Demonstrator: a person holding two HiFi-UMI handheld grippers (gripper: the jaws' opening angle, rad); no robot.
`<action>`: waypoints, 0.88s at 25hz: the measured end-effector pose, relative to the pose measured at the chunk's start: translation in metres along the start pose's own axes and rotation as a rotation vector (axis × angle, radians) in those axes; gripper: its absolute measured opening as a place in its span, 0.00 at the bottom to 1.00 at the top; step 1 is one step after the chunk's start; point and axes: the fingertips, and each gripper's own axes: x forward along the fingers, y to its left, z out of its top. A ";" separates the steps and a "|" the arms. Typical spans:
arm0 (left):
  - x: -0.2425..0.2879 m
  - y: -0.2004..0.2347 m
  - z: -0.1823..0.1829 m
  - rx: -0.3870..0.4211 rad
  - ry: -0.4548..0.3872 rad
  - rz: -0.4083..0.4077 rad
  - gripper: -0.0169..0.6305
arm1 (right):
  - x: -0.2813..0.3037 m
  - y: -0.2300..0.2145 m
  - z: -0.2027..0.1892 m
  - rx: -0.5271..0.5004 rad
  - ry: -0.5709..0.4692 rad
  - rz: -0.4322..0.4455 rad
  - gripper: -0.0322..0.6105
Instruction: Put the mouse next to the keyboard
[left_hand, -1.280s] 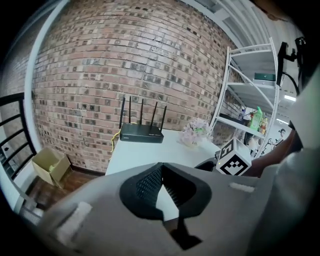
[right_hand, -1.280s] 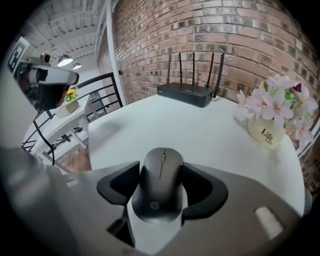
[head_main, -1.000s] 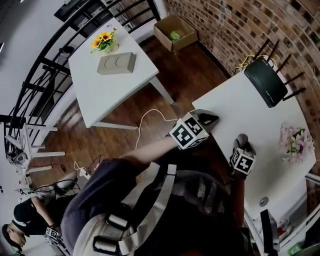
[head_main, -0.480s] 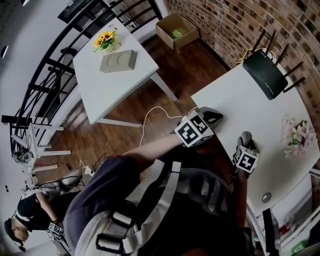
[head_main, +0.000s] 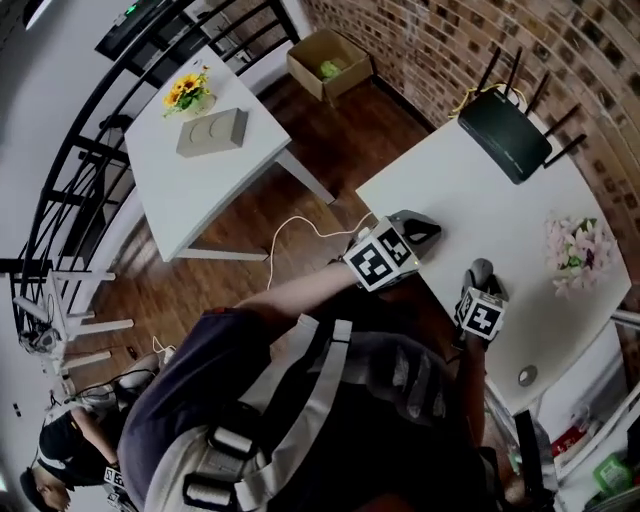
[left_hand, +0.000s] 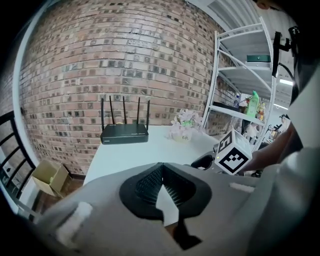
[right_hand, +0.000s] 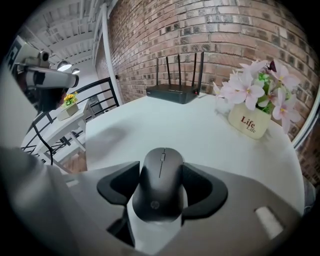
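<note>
The mouse, a matte black oval with a scroll wheel set in a slit and a small hp logo near its back, sits clamped between the black ribbed pads of the right gripper, held over the near part of a smooth white table with a rounded edge. The left gripper hangs at that table's near edge with its ribbed jaws pressed together at the tips and nothing between them. Farther along the tabletop stands a black router with 4 upright antennas, and to the right a cream pot of pink flowers printed "Life". Behind them rises a rough red brick wall, and white metal shelving stands to one side. Across a dark wooden floor is a second, rectangular white table bearing sunflowers and a grey box, with an open cardboard box by the wall and a black railing behind
</note>
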 end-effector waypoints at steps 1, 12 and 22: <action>-0.002 0.001 -0.001 0.007 -0.005 -0.002 0.03 | 0.001 0.005 0.000 0.013 -0.001 0.008 0.48; 0.025 -0.030 0.005 0.017 0.040 -0.090 0.03 | -0.027 -0.051 -0.020 0.127 -0.002 -0.102 0.48; 0.041 -0.058 0.014 0.084 0.062 -0.173 0.03 | -0.048 -0.079 -0.048 0.234 -0.014 -0.189 0.48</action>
